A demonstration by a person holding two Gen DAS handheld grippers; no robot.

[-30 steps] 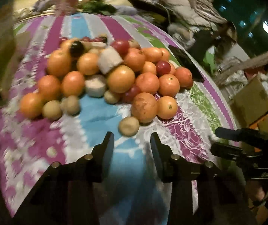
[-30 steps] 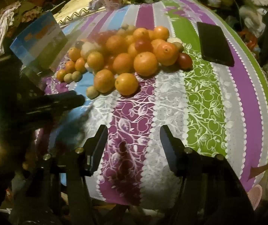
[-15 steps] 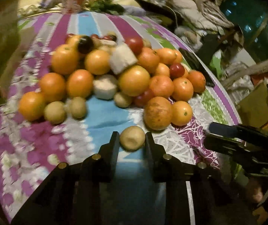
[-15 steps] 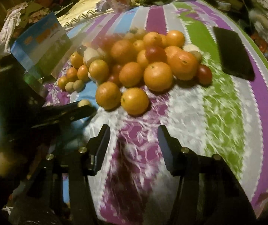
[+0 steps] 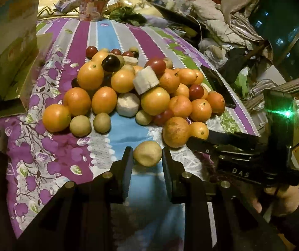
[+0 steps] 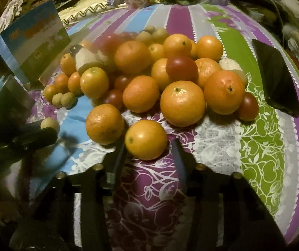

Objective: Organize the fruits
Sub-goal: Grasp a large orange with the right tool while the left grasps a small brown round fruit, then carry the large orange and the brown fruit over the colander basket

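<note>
A heap of oranges, dark red fruits, small tan round fruits and white chunks lies on a striped cloth. My left gripper stands open with its fingers on either side of a small tan fruit at the near edge of the heap; small gaps show. My right gripper is open around the nearest orange, fingers beside it and apart from it. The right gripper's body shows in the left wrist view. The left gripper shows dark at the left of the right wrist view.
A black phone lies on the cloth right of the heap. An open cardboard box stands at the left, and shows in the right wrist view. Packets and greens lie at the far end. Clutter lies past the right edge.
Both grippers moved forward to the heap. The left one narrowed and now straddles the tan fruit. The right one now straddles the nearest orange.
</note>
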